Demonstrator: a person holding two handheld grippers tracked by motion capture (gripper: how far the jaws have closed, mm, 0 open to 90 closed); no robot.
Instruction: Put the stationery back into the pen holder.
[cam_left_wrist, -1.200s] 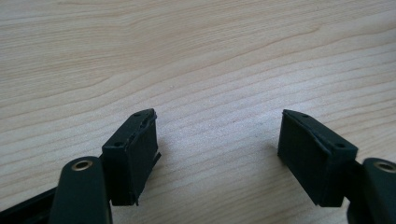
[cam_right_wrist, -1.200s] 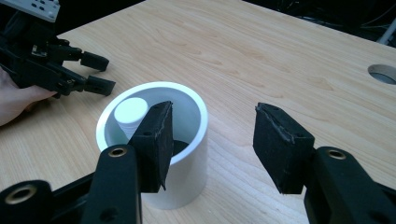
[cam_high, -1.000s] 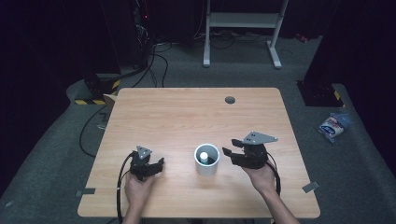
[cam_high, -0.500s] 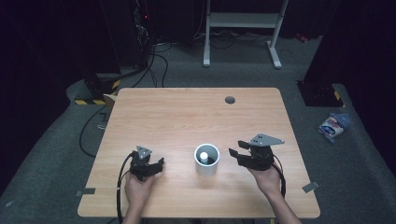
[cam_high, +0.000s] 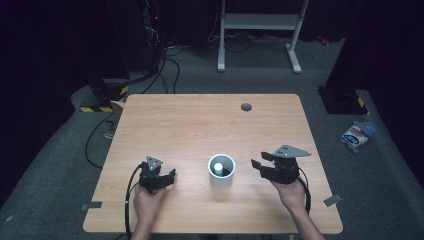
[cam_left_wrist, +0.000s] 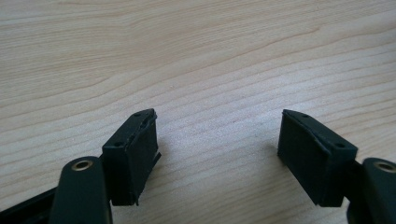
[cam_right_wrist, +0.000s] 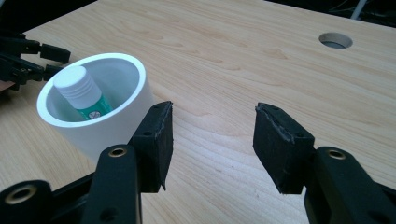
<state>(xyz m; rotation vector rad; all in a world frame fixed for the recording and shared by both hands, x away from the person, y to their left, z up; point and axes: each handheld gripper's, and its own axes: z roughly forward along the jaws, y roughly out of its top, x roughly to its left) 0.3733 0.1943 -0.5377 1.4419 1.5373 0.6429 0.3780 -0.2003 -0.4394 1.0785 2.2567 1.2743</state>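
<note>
A white cup (cam_high: 221, 171) stands near the front middle of the wooden table (cam_high: 200, 125). Inside it leans a green tube with a white ribbed cap (cam_right_wrist: 77, 82), seen from above as a white cap (cam_high: 218, 166). My right gripper (cam_high: 260, 165) sits just right of the cup, open, with nothing between its jaws; in the right gripper view the cup (cam_right_wrist: 93, 109) lies to the left of my right gripper (cam_right_wrist: 212, 128). My left gripper (cam_high: 170, 175) rests low on the table left of the cup, open and empty, over bare wood in the left gripper view (cam_left_wrist: 217, 135).
A round cable hole (cam_high: 246, 107) is set in the table's far side, also seen in the right gripper view (cam_right_wrist: 335, 40). A metal stand (cam_high: 260, 30), cables and a plastic packet (cam_high: 357, 135) lie on the grey floor around the table.
My right gripper has drawn back to the right, away from the cup, and lowered a little. The left gripper has stayed put.
</note>
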